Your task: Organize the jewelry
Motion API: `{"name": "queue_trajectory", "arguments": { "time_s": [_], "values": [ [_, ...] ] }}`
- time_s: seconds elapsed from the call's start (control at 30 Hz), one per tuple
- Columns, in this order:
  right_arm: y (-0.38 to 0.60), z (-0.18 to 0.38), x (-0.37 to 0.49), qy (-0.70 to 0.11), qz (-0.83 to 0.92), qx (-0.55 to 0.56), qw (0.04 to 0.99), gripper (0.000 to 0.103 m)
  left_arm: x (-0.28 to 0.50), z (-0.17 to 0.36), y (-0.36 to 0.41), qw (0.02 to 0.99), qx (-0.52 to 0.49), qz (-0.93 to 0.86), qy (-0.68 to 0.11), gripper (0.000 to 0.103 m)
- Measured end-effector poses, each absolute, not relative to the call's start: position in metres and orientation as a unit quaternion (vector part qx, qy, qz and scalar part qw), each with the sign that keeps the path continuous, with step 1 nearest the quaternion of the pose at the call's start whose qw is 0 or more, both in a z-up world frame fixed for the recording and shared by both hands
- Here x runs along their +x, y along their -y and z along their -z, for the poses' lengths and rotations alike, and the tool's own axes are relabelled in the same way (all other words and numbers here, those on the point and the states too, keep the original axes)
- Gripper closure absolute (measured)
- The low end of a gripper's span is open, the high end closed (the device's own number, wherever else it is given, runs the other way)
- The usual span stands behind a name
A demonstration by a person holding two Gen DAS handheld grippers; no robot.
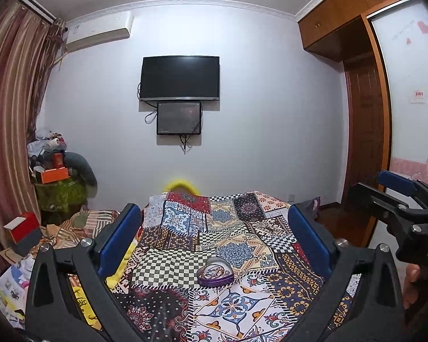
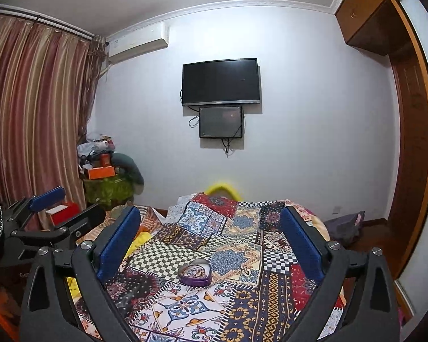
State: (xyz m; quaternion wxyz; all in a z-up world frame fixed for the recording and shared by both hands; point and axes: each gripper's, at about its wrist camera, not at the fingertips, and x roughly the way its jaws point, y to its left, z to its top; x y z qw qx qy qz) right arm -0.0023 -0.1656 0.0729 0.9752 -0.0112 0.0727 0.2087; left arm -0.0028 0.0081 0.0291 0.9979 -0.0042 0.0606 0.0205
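Both tools [image 1: 214, 236] [image 2: 211, 236] level, wide apart.

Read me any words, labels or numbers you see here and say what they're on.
"DA", cut off by the frame edge: right gripper body.
Pink lettering on wardrobe door: too blurred.
Red-and-white sticker: too small.
TV brand mark: too small.
Yellow bag print: unreadable.
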Motion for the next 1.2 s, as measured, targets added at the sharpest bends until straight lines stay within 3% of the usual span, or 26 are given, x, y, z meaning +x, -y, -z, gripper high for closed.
{"name": "queue_trajectory", "arguments": {
  "time_s": [1.2],
  "values": [
    [0.1710,-0.0702,-0.0077,-0.091,-0.206,-0.014,0.974,0.006,0.0004,-0.0252,-0.0079,0.997,-0.009,-0.029,-0.068,0.000]
  ]
}}
